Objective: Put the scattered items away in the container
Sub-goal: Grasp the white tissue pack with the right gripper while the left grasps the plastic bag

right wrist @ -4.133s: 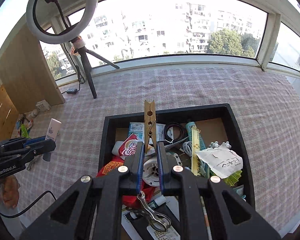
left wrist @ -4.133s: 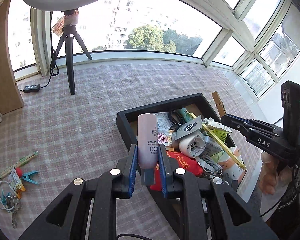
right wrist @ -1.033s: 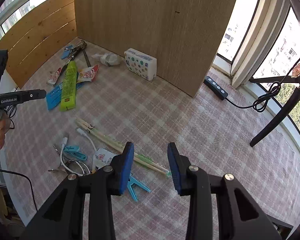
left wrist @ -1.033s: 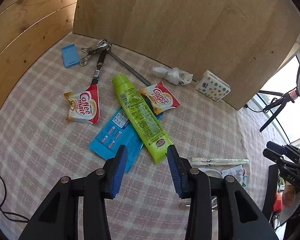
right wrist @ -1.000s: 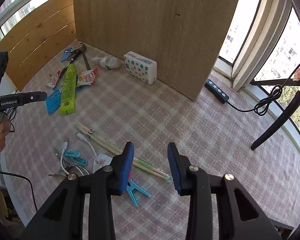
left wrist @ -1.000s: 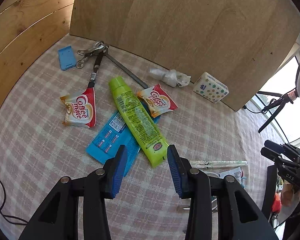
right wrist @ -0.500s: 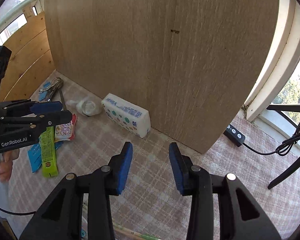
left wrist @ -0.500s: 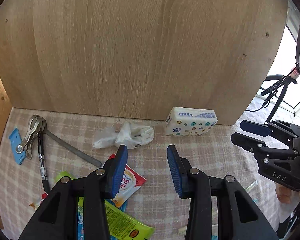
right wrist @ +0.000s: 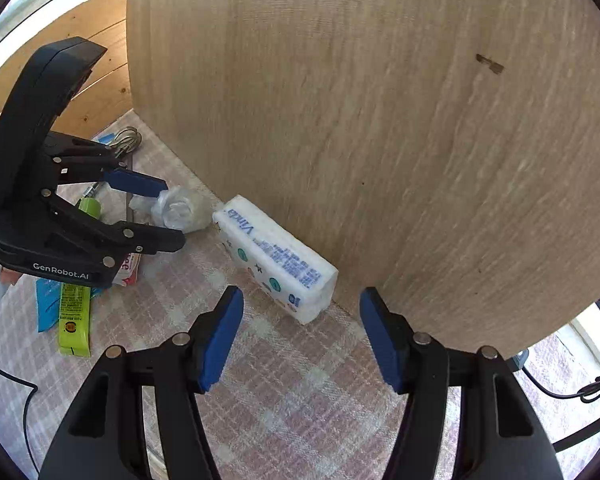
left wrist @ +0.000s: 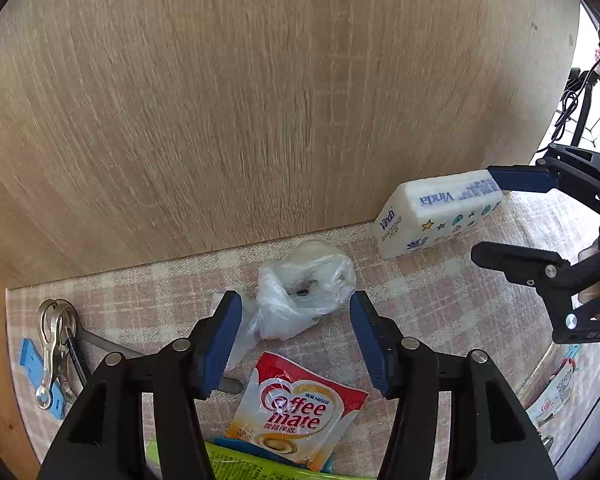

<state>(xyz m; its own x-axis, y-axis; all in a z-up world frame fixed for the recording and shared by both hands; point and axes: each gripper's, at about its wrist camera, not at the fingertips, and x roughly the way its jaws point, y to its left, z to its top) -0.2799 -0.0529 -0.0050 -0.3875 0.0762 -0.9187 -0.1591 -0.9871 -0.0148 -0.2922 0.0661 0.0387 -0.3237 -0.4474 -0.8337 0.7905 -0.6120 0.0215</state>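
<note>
Left gripper (left wrist: 296, 334): jaws opening, nothing clamped. We're angled down over the crumpled clear plastic bag (left wrist: 300, 286), which sits between the blue pads (left wrist: 220, 340); the left pad looks about touching its loose edge, the right pad stands clear.

Right gripper (right wrist: 300, 332): jaws also opening, wide apart, empty. We're lined up on the near end of the Vinda tissue pack (right wrist: 276, 258), which lies on the checked cloth (right wrist: 300, 400) right against the foot of the wooden board (right wrist: 380, 120). The pads aren't around it yet. In the left wrist view one right pad appears to reach the pack's far end; contact can't be confirmed.

Just outward from the left gripper: a Coffee-mate sachet (left wrist: 296, 412) directly below the jaws, with a lime-green tube (right wrist: 74, 316) and a blue flat packet (right wrist: 46, 308) under it. Further left sit metal clips (left wrist: 54, 344) on a blue tag, with a metal rod (left wrist: 100, 340) beside them. At the far right edge is another small sachet (left wrist: 552, 396).

The container isn't in either view, so we can't say what's in it.

Progress, our read: mid-task, two pickups being set up at once. All of the items listed above are still on the cloth, so several trips remain.
</note>
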